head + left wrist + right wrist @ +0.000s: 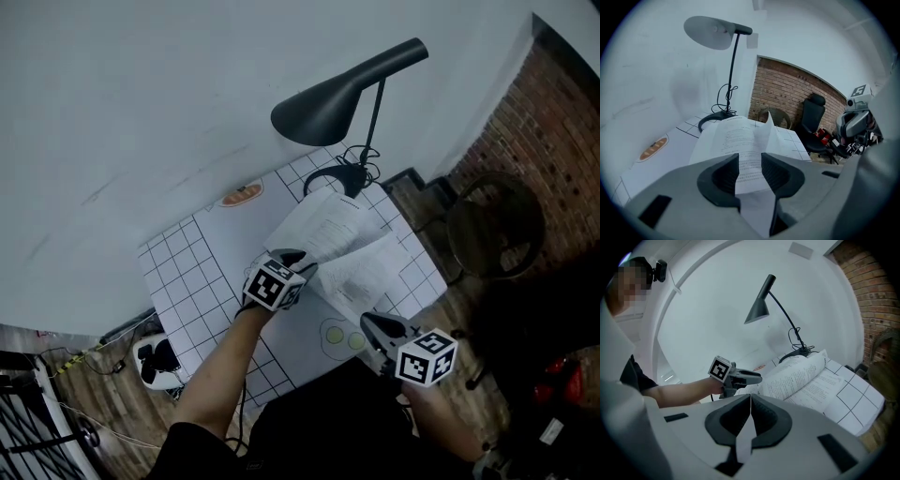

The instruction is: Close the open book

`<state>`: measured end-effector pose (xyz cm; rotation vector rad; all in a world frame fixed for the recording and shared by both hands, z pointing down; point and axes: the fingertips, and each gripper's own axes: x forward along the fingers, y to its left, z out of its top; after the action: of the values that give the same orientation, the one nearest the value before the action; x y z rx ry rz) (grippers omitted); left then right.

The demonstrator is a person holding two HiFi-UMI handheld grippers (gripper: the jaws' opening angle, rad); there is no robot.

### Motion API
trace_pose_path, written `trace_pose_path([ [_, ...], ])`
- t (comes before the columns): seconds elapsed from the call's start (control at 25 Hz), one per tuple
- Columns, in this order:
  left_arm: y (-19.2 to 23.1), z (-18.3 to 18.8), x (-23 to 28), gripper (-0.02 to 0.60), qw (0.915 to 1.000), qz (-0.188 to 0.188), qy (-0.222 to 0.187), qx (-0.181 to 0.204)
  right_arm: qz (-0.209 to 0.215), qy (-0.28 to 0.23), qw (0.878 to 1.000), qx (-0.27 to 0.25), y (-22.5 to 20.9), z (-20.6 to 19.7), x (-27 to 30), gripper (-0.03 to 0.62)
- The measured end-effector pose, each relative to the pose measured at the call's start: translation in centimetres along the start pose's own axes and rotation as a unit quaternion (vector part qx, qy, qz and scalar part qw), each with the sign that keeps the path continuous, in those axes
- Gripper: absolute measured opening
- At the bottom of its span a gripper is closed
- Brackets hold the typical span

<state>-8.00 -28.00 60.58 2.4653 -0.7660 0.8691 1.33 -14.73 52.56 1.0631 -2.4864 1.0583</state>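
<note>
- Book [349,251]: half open, left pages raised; lies along the tabletop's [192,272] right edge, near the lamp [345,96];
- Left gripper [296,257]: jaws released, just beside raised pages;
- Right gripper [371,324]: jaws clenched, empty.

Your head camera looks steeply down on the gridded table [187,272]. Each gripper camera looks low and close along its jaws. All three share the book [330,234] and lamp [337,98].

A black desk lamp [328,103] leans over a white gridded surface [187,272] against a plain white wall [141,94]. Exposed brick [553,122], wooden flooring [103,403] and what may be a round chair [494,225] flank it.
</note>
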Motion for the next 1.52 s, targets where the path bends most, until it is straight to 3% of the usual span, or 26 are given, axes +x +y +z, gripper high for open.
trace_pose_path([
  [0.24,2.1,-0.7,-1.2,0.150,0.9991,0.032,0.027,0.001,0.015,0.005,1.000,-0.003,-0.6,1.2,0.3,0.005],
  [0.36,3.6,-3.0,-0.5,0.215,0.9967,0.045,0.066,-0.016,0.027,0.008,1.000,-0.008,-0.7,1.9,0.8,0.005],
  [0.44,4.3,-4.7,0.4,0.257,0.9941,0.044,0.094,-0.029,0.034,0.011,0.999,-0.008,-0.9,2.0,1.2,0.005],
  [0.64,5.7,-7.0,3.0,0.287,0.9894,0.031,0.133,-0.050,0.042,0.025,0.999,-0.001,-2.1,1.2,1.5,0.005],
  [0.92,7.1,-7.2,4.8,0.299,0.9809,0.048,0.188,0.009,0.030,0.035,0.999,0.014,-4.7,0.3,0.3,0.005],
  [1.12,7.2,-7.1,4.9,0.301,0.9809,0.022,0.193,-0.004,0.028,0.036,0.999,0.019,-5.5,0.3,-0.2,0.005],
  [1.32,4.8,-7.0,4.9,0.299,0.9820,-0.030,0.183,-0.034,0.037,0.042,0.998,0.011,-5.2,0.6,-0.1,0.005],
  [1.52,3.4,-6.6,4.1,0.294,0.9832,-0.039,0.174,-0.038,0.047,0.041,0.998,-0.013,-4.1,2.3,-0.2,0.005],
])
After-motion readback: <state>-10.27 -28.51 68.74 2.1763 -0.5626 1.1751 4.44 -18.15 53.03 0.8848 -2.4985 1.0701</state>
